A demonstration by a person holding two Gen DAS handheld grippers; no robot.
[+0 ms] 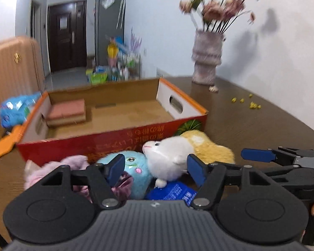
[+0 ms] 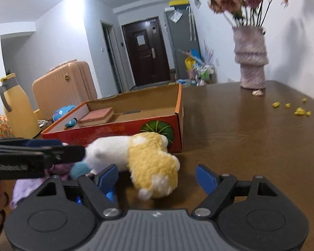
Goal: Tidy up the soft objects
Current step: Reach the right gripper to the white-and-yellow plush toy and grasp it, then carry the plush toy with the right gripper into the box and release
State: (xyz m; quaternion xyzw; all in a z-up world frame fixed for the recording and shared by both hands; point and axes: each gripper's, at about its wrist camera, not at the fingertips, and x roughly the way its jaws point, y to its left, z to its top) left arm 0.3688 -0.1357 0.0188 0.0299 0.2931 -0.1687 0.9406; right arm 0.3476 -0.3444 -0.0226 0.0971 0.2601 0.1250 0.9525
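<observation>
My wooden table (image 2: 251,146) carries an open red cardboard box (image 1: 115,138), with a pink sponge block (image 1: 67,113) inside at its far left corner. Just in front of the box lies the heap of soft toys: a white-and-yellow plush (image 2: 148,159), a blue round plush (image 1: 136,171) and a purple one (image 1: 73,165) beside it. My left gripper (image 1: 155,170) has its jaws apart around the white head, pads not pressing. My right gripper (image 2: 157,176) stands open over the yellow rump, clamping nothing.
</observation>
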